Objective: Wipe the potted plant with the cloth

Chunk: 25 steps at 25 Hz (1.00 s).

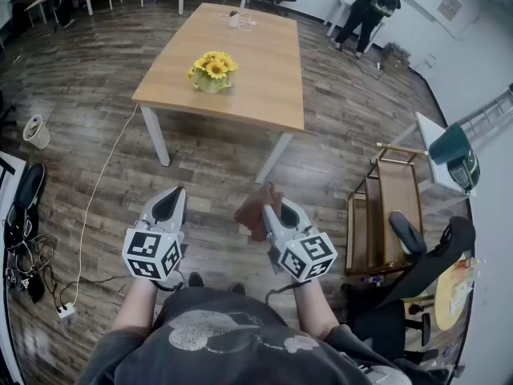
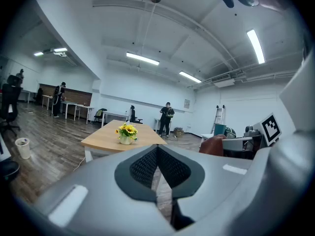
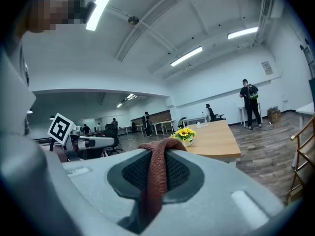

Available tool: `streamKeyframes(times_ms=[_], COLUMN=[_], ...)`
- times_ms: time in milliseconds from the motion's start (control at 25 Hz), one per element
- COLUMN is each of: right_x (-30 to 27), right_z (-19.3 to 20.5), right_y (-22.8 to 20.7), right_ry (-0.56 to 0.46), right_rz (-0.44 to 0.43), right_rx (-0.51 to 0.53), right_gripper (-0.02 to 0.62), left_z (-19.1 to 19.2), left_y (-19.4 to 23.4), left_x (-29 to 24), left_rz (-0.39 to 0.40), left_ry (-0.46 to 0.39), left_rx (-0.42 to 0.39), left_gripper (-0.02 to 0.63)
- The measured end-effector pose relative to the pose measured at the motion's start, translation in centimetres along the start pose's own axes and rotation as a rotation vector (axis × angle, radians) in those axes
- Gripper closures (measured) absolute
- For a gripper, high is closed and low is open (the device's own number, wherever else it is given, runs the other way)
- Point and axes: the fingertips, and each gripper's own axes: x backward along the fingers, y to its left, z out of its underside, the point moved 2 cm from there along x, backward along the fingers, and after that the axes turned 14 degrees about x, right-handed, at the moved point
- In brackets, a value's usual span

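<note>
While the right tool (image 3: 156, 167) is clamped on a rust-brown knitted cloth (image 3: 153, 181), with a fold bulging above its jaws and a tail hanging below, the left tool (image 2: 157, 168) has its jaws pressed together on nothing. Both point roughly level in front of the person, well apart from the surface (image 1: 264, 87), with bare wooden floor (image 1: 216, 167) between.

The cloth looks pinched along one narrow band, so a firm rub may pull it loose. The pot appears small and light. A push from the cloth with nothing bracing it could tip it or slide it toward the near edge, and the left tool would have to open before it could steady the pot. Hard strokes could also bend the petals. A white cable (image 1: 104, 175) on the floor by the near left leg could catch a foot on the approach.

The potted plant (image 1: 212, 72) stands upright near the surface's near left corner, a little in from the near edge. It is a tight cluster of yellow, dark-centred blooms over green leaves in a pale pot.
</note>
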Motion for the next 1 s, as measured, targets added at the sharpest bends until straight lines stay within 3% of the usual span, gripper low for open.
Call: streamKeyframes(times_ms=[560, 1000], right_x=[-2.9, -6.0], right_z=[-0.2, 0.6], right_y=[2.7, 4.0], right_ry=[0.014, 0.031], right_rz=[-0.022, 0.044], right_rx=[0.023, -0.002], right_gripper=[0.558, 0.555], left_z=[0.0, -0.5], left_y=[3.0, 7.1], left_x=[1.3, 2.2], left_rz=[-0.018, -0.004], left_ry=[0.010, -0.008], left_rx=[0.019, 0.043], left_gripper=[0.588, 0.588])
